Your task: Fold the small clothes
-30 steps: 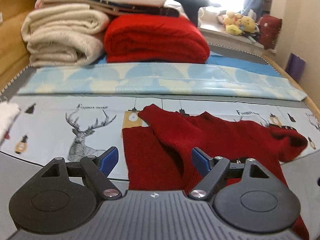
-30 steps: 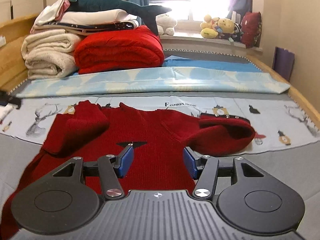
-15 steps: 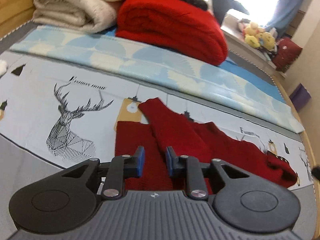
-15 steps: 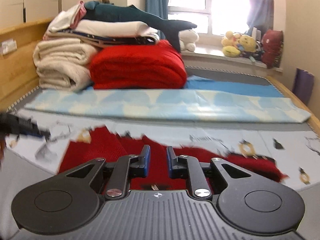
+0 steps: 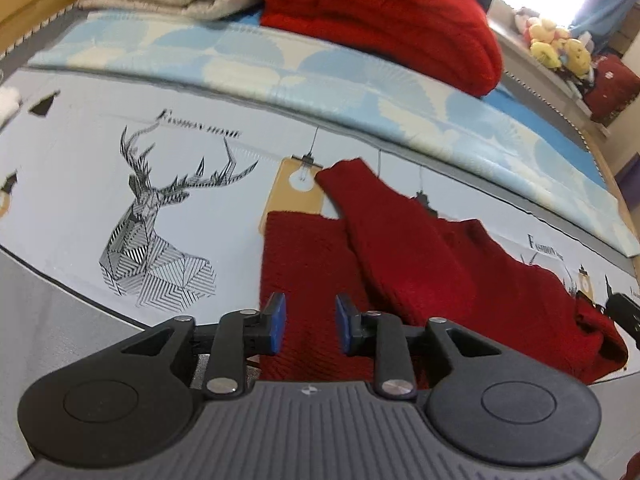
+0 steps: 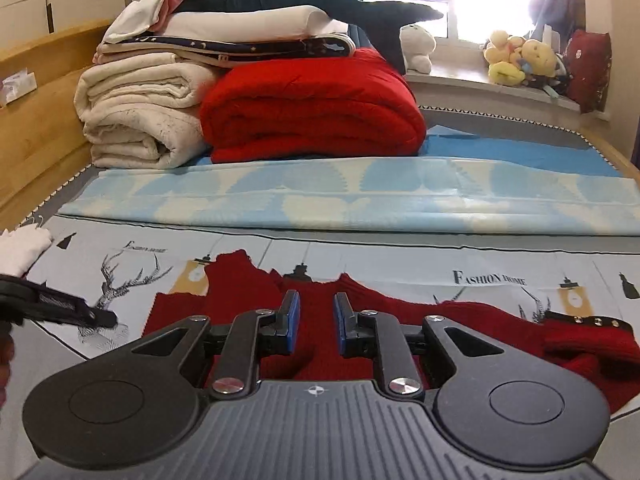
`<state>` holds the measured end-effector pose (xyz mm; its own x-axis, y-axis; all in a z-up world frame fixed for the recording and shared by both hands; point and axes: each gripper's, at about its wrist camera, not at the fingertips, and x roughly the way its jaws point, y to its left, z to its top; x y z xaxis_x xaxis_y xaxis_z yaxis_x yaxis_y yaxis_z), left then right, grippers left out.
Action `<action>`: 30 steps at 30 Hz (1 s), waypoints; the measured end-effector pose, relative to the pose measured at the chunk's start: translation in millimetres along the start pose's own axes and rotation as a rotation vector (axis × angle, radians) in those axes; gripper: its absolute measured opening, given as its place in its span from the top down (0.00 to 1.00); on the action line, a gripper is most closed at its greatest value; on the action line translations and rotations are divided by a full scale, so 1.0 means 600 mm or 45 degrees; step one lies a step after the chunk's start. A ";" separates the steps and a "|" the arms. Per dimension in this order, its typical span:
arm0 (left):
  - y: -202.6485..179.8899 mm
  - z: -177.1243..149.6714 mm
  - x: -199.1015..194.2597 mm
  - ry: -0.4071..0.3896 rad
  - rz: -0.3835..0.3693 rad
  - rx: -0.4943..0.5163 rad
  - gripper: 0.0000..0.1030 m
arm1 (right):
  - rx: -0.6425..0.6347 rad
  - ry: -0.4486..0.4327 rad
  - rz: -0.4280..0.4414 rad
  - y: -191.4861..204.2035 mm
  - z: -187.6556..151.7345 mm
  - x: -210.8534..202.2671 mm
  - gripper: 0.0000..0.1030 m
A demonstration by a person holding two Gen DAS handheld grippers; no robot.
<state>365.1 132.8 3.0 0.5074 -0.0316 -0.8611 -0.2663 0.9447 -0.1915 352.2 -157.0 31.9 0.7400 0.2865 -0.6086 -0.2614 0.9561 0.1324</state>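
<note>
A dark red knit sweater (image 5: 420, 248) lies flat on the printed bed sheet (image 5: 100, 140), its left sleeve folded in over the body. My left gripper (image 5: 310, 324) hovers over the sweater's left edge and points steeply down. Its jaws are opening, a narrow gap apart, with no cloth pinched. My right gripper (image 6: 316, 322) is low over the middle of the sweater (image 6: 480, 316). Its jaws are also opening and hold nothing. The right sleeve (image 6: 580, 340) is bunched at the far right. The left gripper's black tip (image 6: 108, 316) shows at the left of the right wrist view.
At the head of the bed are cream blankets (image 6: 140, 120), a bright red quilt (image 6: 312, 116) and a shark plush (image 6: 300, 0). A folded pale blue sheet (image 6: 360, 196) runs across behind the sweater. A white cloth (image 6: 20, 248) lies far left beside the wooden bed frame (image 6: 36, 120).
Both grippers went from wide to nearly shut, then parted a little. The left one dropped closer to the sweater's left edge and tilted down. The right one slid left across the sweater.
</note>
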 end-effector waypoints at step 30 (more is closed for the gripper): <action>-0.045 -0.010 0.110 0.257 -0.338 -0.284 0.53 | 0.169 0.151 -0.024 -0.055 -0.001 0.079 0.68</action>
<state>400.9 103.5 -51.5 0.4170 -0.3495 -0.8390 -0.3306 0.8015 -0.4982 395.7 -174.7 -1.7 0.6637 0.2670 -0.6987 -0.1583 0.9631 0.2177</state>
